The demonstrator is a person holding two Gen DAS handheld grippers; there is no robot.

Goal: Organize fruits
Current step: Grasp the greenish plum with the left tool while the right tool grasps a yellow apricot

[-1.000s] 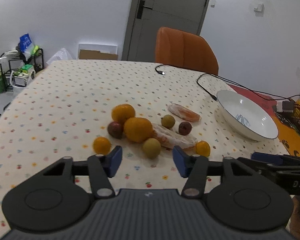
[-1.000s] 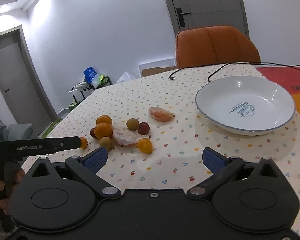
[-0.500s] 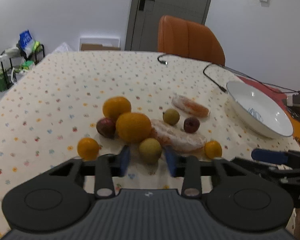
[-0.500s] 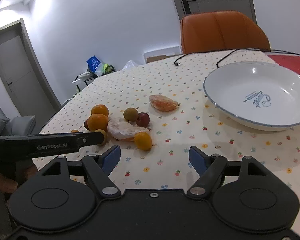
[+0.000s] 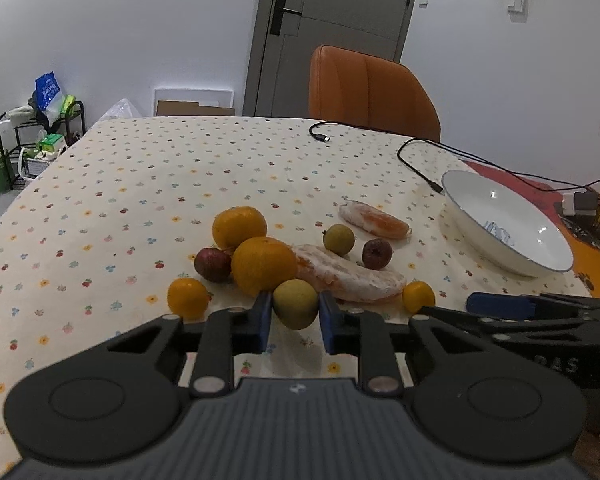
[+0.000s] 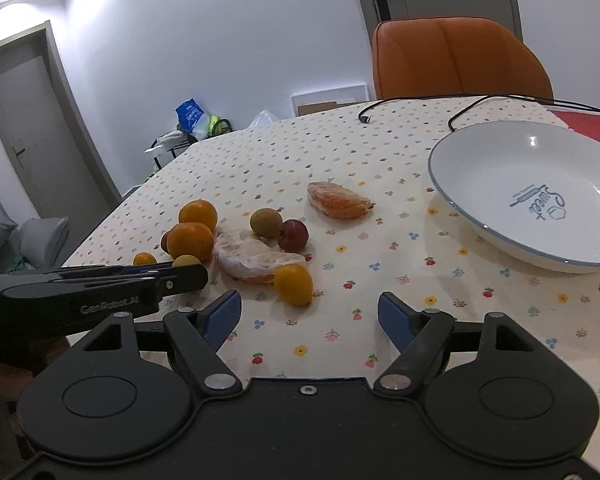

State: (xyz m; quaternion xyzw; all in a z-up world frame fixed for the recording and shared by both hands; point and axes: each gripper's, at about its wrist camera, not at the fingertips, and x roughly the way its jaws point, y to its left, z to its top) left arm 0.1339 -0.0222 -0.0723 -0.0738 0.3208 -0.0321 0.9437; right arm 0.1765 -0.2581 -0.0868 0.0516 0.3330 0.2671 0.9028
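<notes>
A cluster of fruit lies on the dotted tablecloth: two big oranges [image 5: 239,227], two peeled citrus pieces [image 5: 352,276], dark red fruits [image 5: 377,254], a green one [image 5: 339,239] and small orange ones [image 5: 188,298]. My left gripper [image 5: 295,318] is shut on a yellow-green fruit [image 5: 295,306] at the cluster's near edge, with a blue pad against each side. My right gripper [image 6: 309,314] stands open with nothing between its fingers. A small orange fruit [image 6: 294,284] sits just ahead of its left finger. The white bowl [image 6: 500,184] holds no fruit and stands to the right.
Black cables [image 5: 416,164] run across the far side of the table towards a red mat [image 5: 512,178] and a charger at the right edge. An orange chair [image 5: 370,92] stands behind the table. A rack with bags [image 5: 40,136] is on the floor at the left.
My left jaws closed in around the yellow-green fruit and now press on it. My right jaws narrowed, and that gripper came lower and closer to the small orange fruit.
</notes>
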